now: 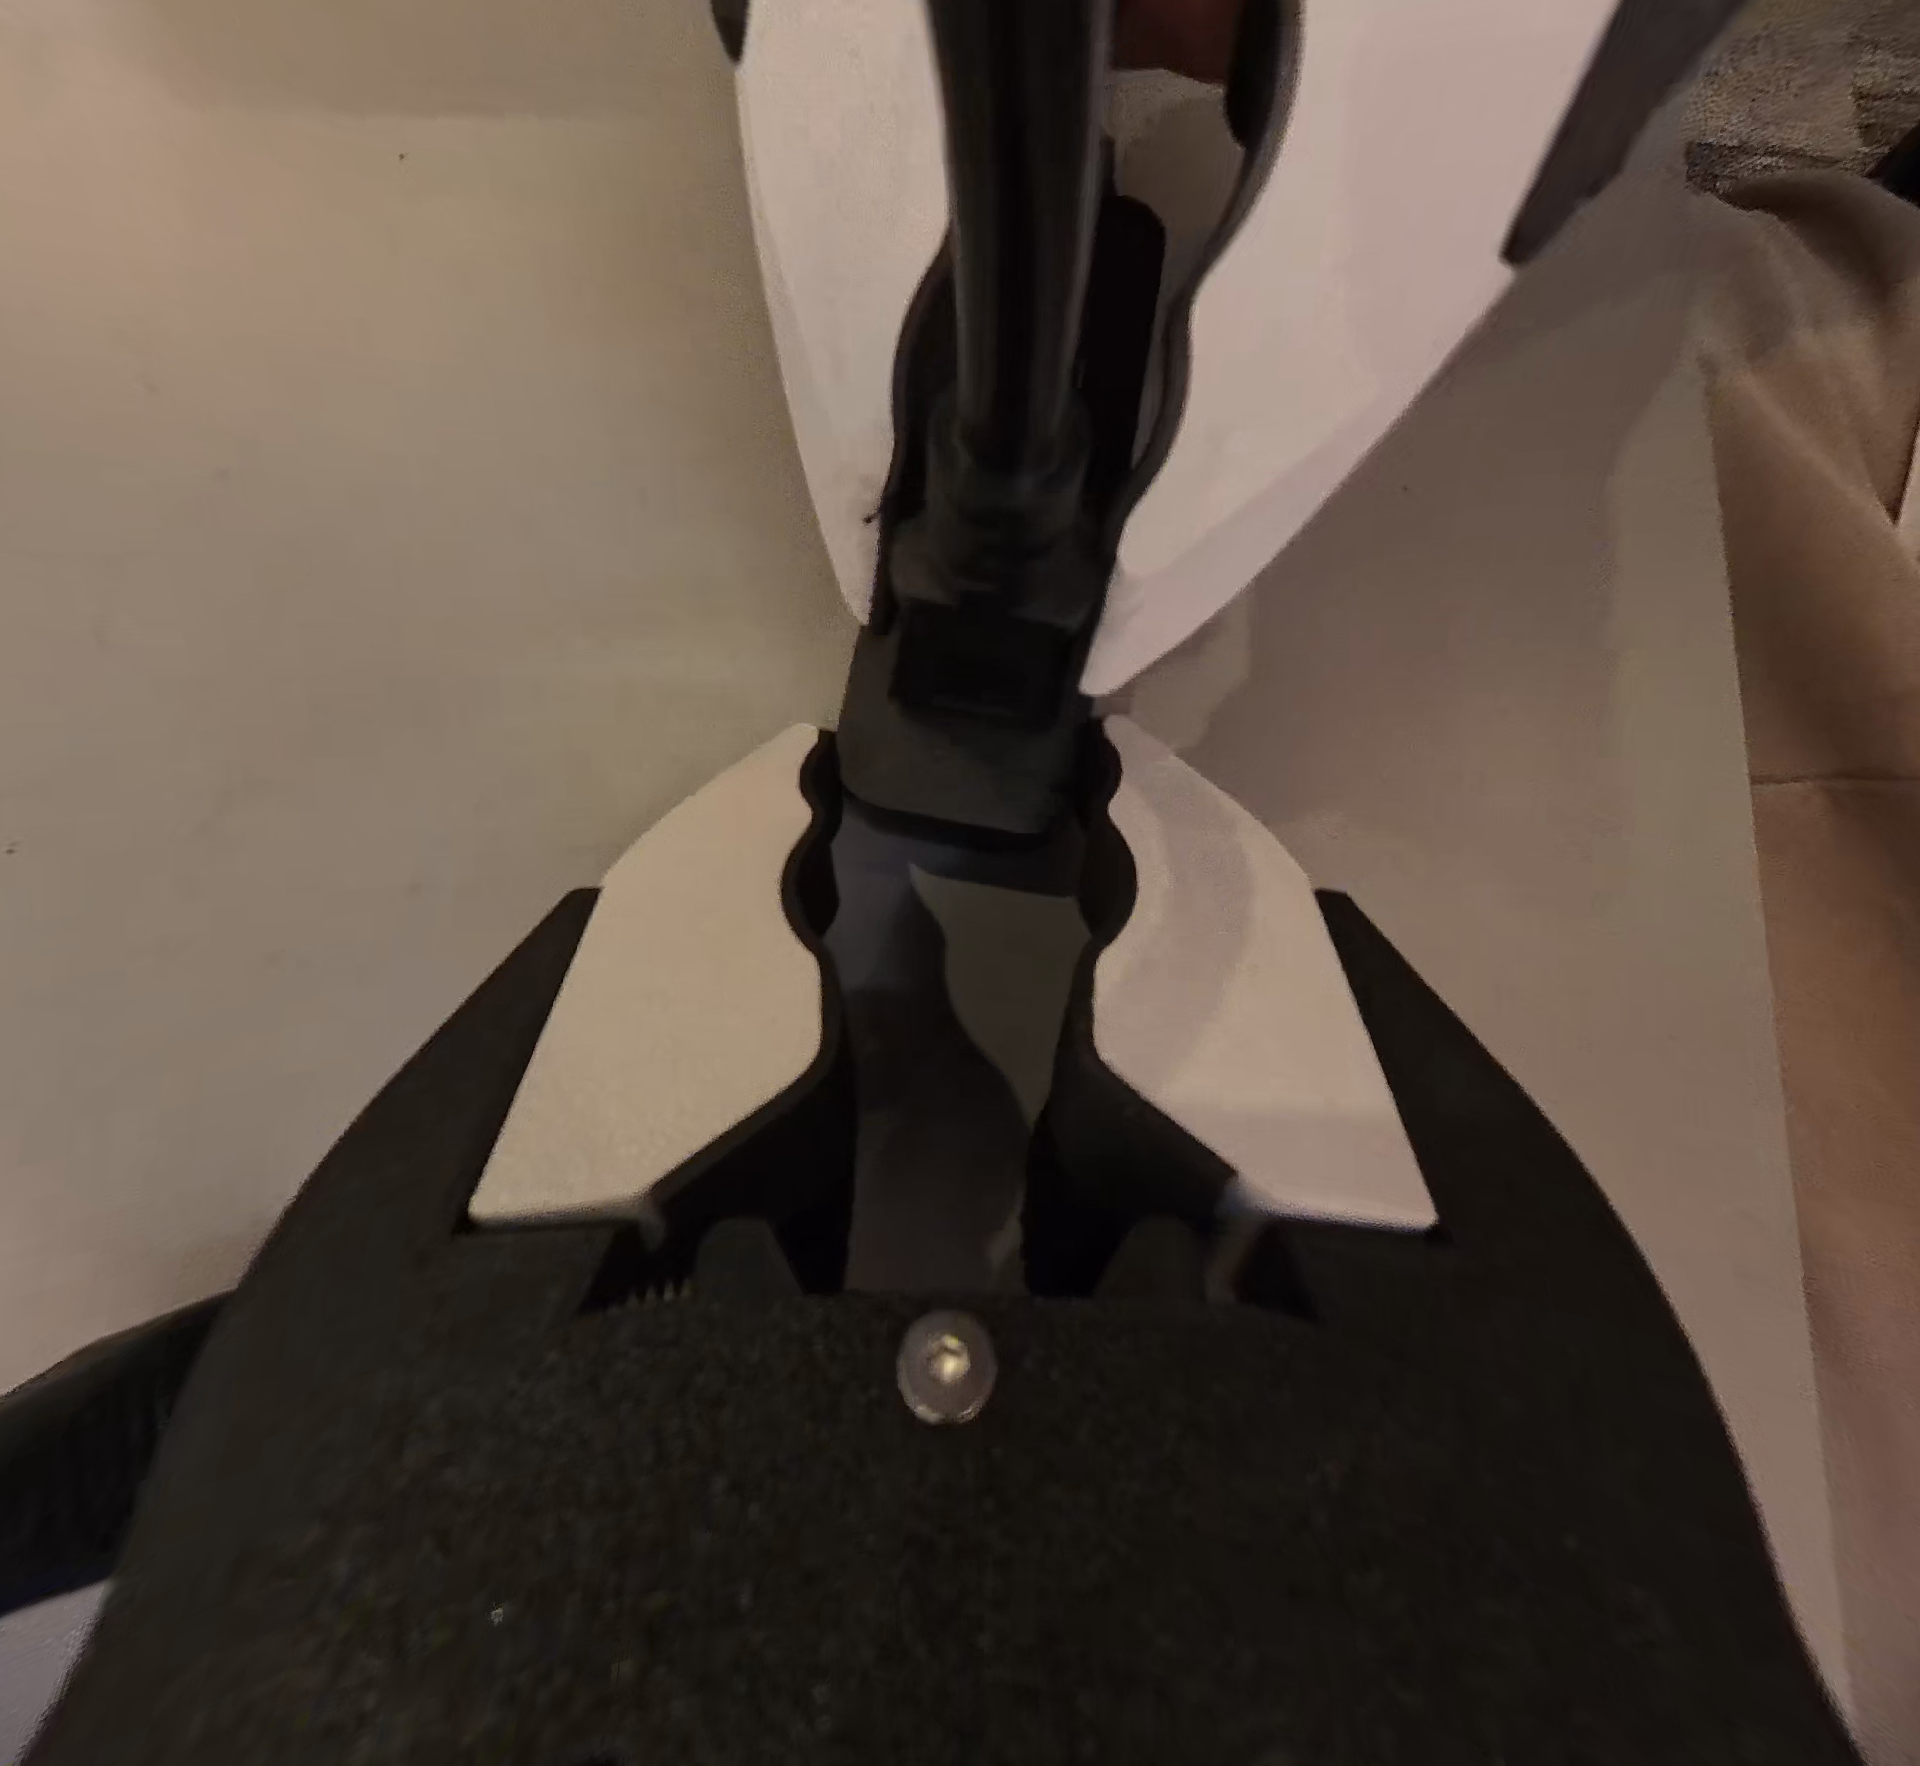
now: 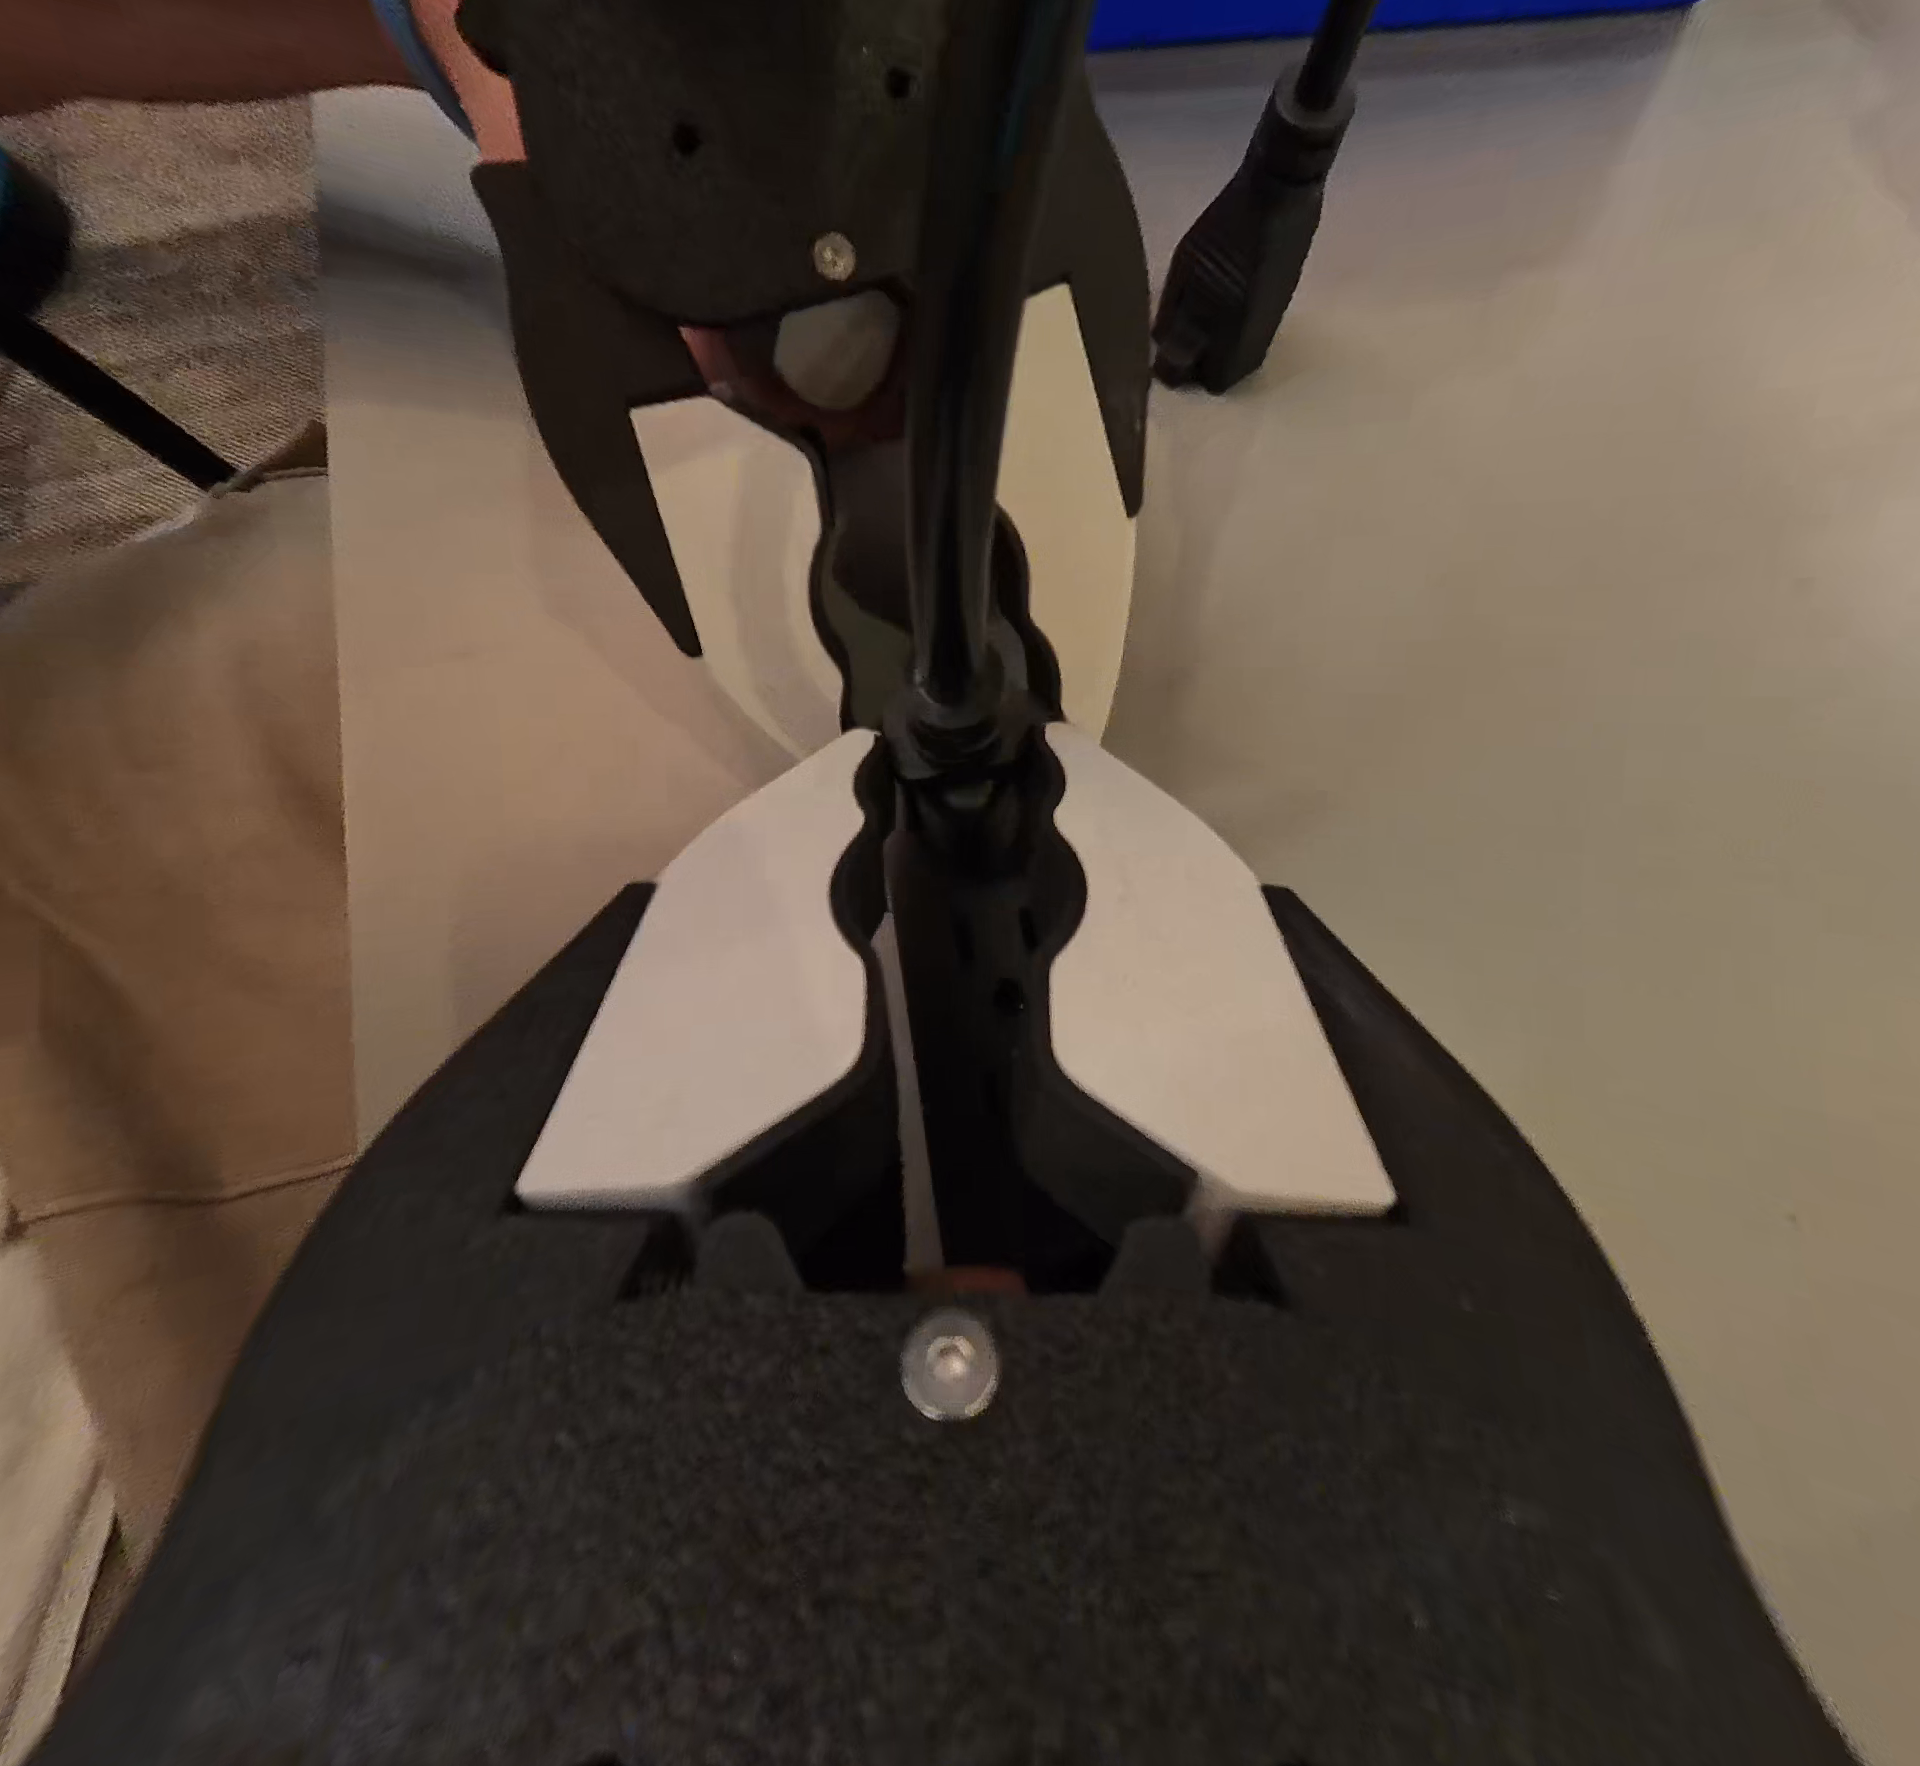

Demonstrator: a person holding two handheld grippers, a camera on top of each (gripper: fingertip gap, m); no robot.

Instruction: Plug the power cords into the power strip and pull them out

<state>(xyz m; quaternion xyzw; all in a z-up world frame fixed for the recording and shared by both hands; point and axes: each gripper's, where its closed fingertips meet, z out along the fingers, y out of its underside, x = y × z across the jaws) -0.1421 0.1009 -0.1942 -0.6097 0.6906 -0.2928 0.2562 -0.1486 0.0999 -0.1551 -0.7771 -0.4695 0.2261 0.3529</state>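
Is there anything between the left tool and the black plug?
Nothing visible. The left tool is already shut on the plug, and the right tool grips it from the opposite side.

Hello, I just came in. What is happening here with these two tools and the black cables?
A person holds a hand-held gripper in each hand, tip to tip. The left hand-held gripper is shut on a black connector block; the right hand-held gripper is shut on the black power cord at its collar. The two black parts meet between the tips; whether they are fully joined is hidden. A second black plug lies loose on the pale table.
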